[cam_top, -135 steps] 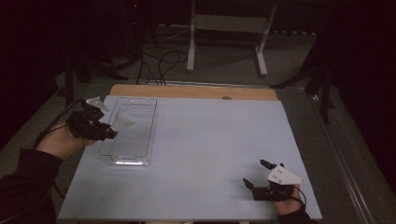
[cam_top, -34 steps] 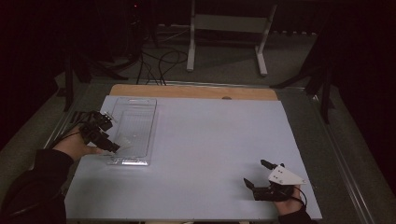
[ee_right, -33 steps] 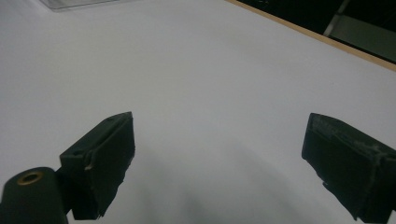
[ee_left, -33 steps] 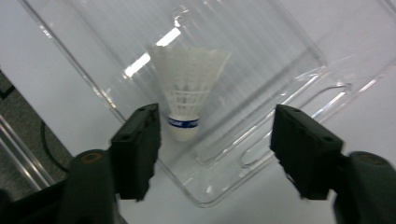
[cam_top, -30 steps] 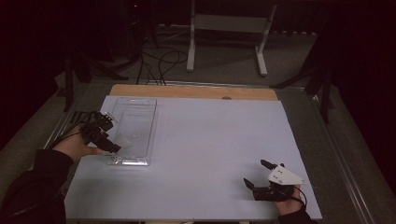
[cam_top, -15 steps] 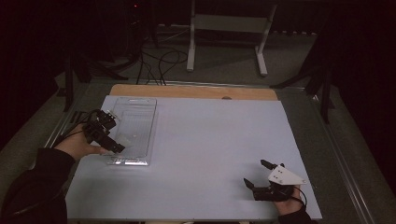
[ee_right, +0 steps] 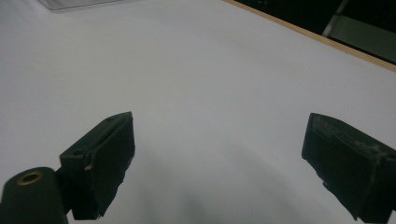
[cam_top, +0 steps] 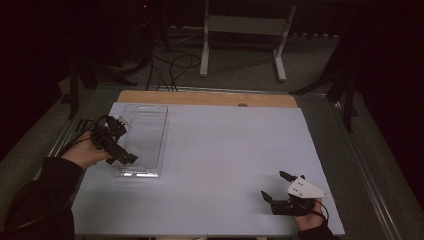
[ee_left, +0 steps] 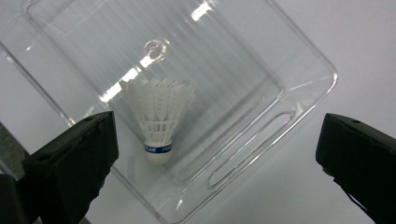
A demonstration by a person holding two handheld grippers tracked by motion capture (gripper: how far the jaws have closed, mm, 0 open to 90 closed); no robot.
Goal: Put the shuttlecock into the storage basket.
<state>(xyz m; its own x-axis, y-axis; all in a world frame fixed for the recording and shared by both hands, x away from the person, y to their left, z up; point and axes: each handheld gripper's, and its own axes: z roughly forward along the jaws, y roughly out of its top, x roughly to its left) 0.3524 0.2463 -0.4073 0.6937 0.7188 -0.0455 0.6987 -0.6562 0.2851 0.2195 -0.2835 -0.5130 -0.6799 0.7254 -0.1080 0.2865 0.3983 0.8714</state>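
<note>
While left gripper fingers spread wide, shuttlecock upright in tray, cork down

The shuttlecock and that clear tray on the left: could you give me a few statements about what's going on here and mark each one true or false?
1. The shuttlecock lies inside the clear tray. True.
2. The left gripper is clamped on the shuttlecock. False: its jaws have just been opening and now stand wide apart, with the shuttlecock lying free in the tray below them.
3. The shuttlecock has a blue band above its white cork. True.
4. The right gripper holds a second shuttlecock. False: its jaws are open with nothing between them, above the bare white table.
5. The tray sits at the table's right edge. False: it sits near the left edge, by the left gripper.
</note>
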